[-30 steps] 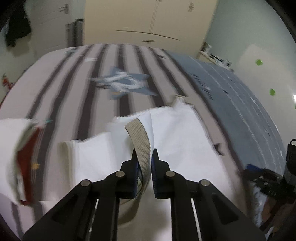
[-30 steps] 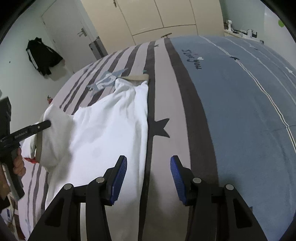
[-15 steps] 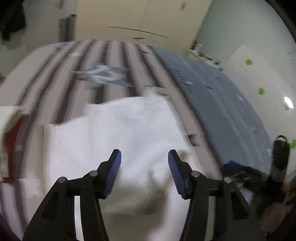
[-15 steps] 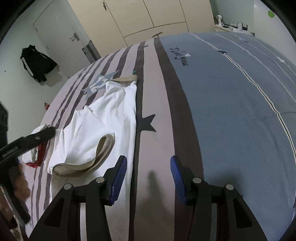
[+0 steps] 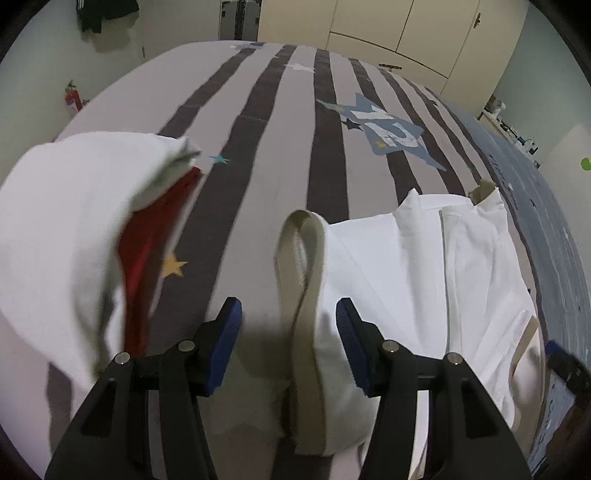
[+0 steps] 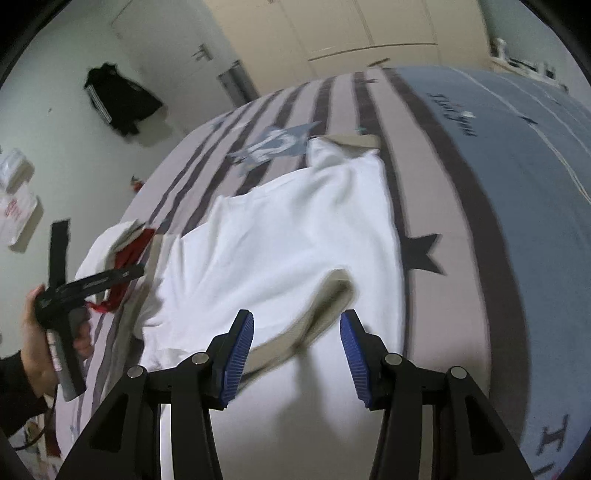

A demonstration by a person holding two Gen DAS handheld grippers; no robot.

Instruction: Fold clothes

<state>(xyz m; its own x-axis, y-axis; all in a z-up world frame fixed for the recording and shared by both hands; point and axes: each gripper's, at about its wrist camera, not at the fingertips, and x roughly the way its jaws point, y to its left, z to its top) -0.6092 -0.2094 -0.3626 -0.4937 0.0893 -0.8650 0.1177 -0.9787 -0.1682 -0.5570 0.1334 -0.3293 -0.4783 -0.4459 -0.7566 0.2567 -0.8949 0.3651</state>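
A white garment (image 5: pixel 424 266) with beige trim lies spread on the striped bed (image 5: pixel 280 129). Its beige band (image 5: pixel 301 258) lies looped at the garment's left edge. My left gripper (image 5: pixel 288 308) stands open over this band, with the pads clear of it on both sides. In the right wrist view the same garment (image 6: pixel 295 229) lies ahead, and my right gripper (image 6: pixel 297 318) is open above another beige trim loop (image 6: pixel 325 299), not touching it. A hand (image 6: pixel 29 332) holds the left gripper (image 6: pixel 136 271) at the garment's left side.
A second white and red garment (image 5: pixel 66 221) lies bunched on the bed to the left. The bed's right part is blue (image 6: pixel 517 166). A black jacket (image 6: pixel 122 99) hangs on the wall, and cream wardrobes (image 5: pixel 406 33) stand behind the bed.
My left gripper let go of the beige band, opened and swung left; the band now lies on the bed. My right gripper shifted left over the garment, still open.
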